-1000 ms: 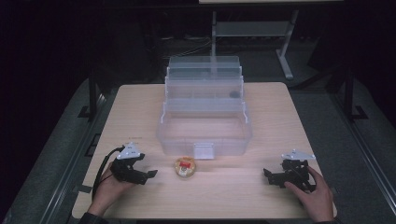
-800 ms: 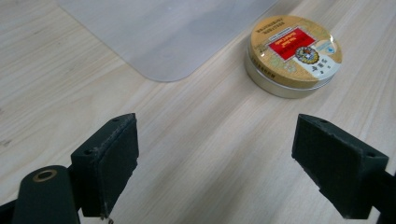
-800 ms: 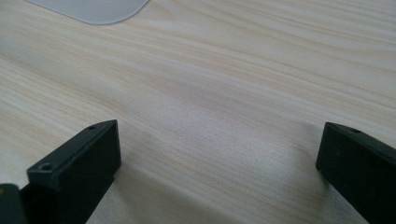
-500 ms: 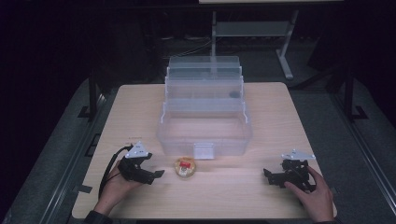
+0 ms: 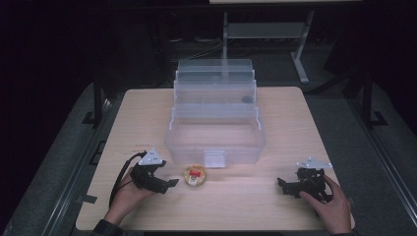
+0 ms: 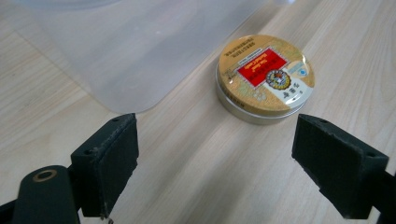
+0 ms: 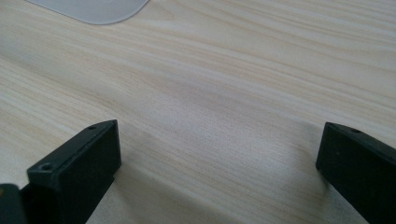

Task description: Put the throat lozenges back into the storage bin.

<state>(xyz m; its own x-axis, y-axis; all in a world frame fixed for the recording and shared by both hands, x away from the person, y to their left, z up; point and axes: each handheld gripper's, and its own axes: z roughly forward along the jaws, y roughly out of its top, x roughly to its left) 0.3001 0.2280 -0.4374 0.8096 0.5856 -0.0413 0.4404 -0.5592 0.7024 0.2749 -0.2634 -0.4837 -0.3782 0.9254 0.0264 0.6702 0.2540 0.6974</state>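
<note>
Left tool (image 5: 169, 183) sits low on the pale wood tabletop (image 5: 295, 128), jaws wide, aimed to straddle the small round gold tin with red label (image 5: 195, 176) just ahead. Right tool (image 5: 286, 186) rests well apart, also wide. Beyond the tin, the clear plastic tiered box (image 5: 215, 142) stands open, likely its destination.

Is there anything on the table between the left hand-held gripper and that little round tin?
No. In the left gripper view, bare wood lies between the open left hand-held gripper and the round tin; the clear plastic box stands off to one side.
</note>
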